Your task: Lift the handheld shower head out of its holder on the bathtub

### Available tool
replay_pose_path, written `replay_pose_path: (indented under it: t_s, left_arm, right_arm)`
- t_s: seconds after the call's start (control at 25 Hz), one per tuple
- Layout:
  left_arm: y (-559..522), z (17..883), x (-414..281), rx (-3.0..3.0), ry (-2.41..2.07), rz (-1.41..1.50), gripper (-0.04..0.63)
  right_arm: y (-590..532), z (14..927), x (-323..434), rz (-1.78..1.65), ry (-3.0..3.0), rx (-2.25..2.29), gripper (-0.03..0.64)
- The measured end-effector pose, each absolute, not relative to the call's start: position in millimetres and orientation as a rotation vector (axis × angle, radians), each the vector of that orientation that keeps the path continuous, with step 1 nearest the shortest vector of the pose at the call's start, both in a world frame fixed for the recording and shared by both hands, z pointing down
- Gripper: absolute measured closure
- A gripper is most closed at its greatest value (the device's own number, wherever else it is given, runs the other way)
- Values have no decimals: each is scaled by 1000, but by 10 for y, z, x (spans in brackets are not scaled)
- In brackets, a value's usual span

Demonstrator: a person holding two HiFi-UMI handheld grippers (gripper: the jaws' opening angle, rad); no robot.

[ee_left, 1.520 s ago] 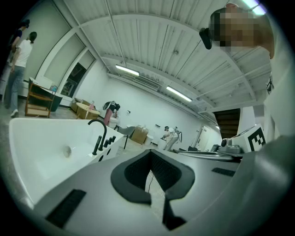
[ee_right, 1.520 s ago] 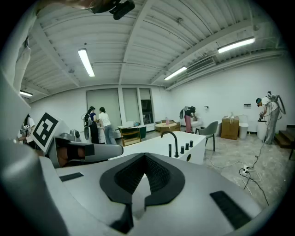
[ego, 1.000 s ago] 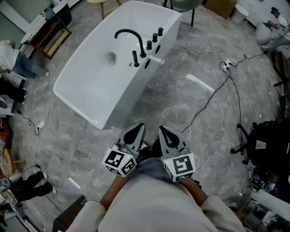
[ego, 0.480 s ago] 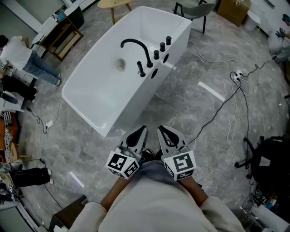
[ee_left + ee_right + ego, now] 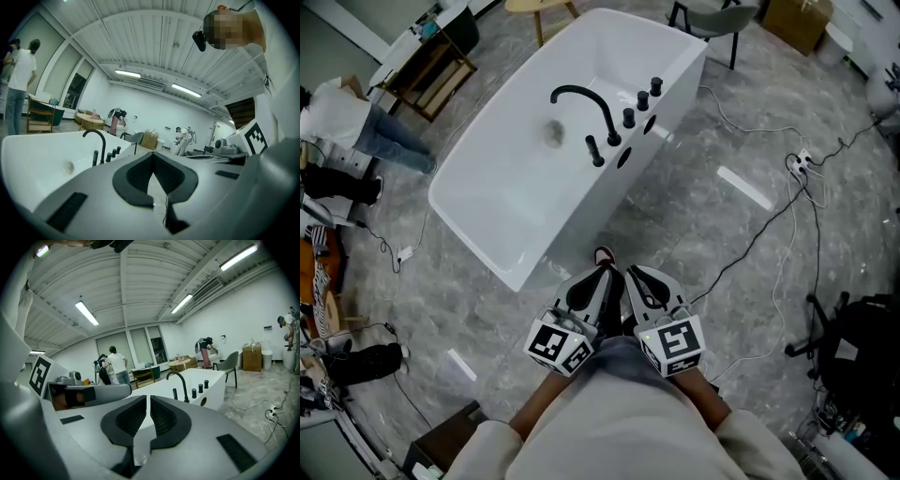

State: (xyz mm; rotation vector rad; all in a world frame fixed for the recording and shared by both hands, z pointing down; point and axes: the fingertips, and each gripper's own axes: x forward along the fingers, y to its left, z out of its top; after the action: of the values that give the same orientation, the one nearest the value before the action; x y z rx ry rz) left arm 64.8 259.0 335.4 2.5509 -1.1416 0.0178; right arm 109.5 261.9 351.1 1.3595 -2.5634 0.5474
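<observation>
The white bathtub stands on the grey floor ahead of me. On its right rim a black curved faucet rises, with the handheld shower head upright in its holder as a short black rod beside it, and three black knobs further along. My left gripper and right gripper are held side by side near my body, well short of the tub, both shut and empty. The left gripper view shows the shower head beyond the left gripper. The right gripper view shows the shower head past the right gripper.
Black and white cables and a power strip lie on the floor to the right. A black office chair stands at the right edge, a grey chair behind the tub. People and a wooden shelf are at the left.
The tub has drawn nearer in the head view as I step toward it; a shoe tip now shows ahead of the grippers. Both grippers stay shut and together.
</observation>
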Motion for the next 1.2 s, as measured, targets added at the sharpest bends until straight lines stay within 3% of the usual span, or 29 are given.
replay_pose_path:
  t_s: [0.44, 1.2]
  left_arm:
    - [1412, 3323, 597, 2578, -1080, -44, 591]
    - [-73, 3376, -324, 2564, -1072, -70, 592]
  right_arm:
    - [1543, 3480, 1055, 509, -2529, 1401, 591]
    - [26, 3668, 219, 512, -2463, 1403, 498]
